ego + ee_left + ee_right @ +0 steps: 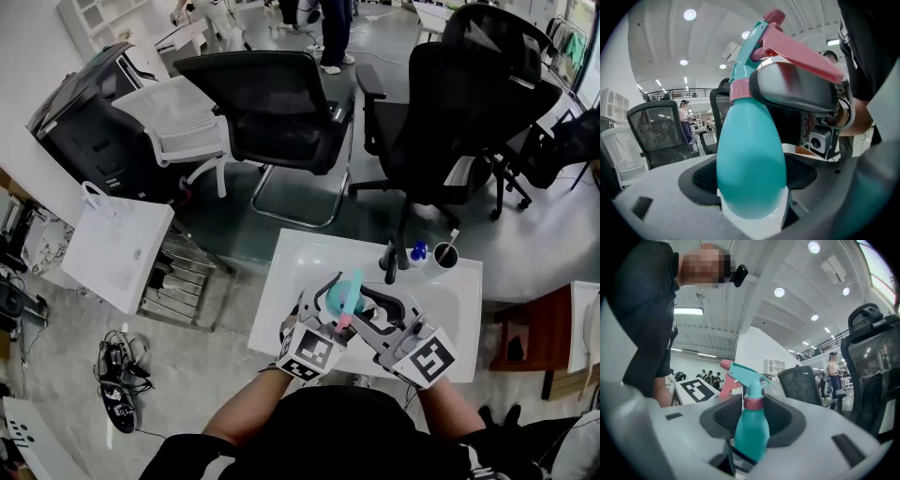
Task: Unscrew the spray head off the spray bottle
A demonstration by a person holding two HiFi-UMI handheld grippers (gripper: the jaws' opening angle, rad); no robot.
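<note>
A teal spray bottle [339, 298] with a pink collar and a pink trigger is held over the front of the white table [450, 314], between my two grippers. My left gripper [323, 311] is shut on the bottle's round body [750, 168], which fills the space between its jaws [751, 201]. My right gripper [367, 309] reaches in from the right at the neck. In the right gripper view its dark pads stand against both sides of the pink collar [753, 403], under the teal spray head [745, 373]. One right gripper finger [797, 91] lies beside the collar under the trigger [801, 54].
At the table's far edge stand a cup with pens [445, 255], a small blue thing [419, 250] and a black upright object [389, 258]. Two black office chairs [272, 103] [469, 94] and a white chair [183, 117] stand beyond. A white bag [117, 248] sits to the left.
</note>
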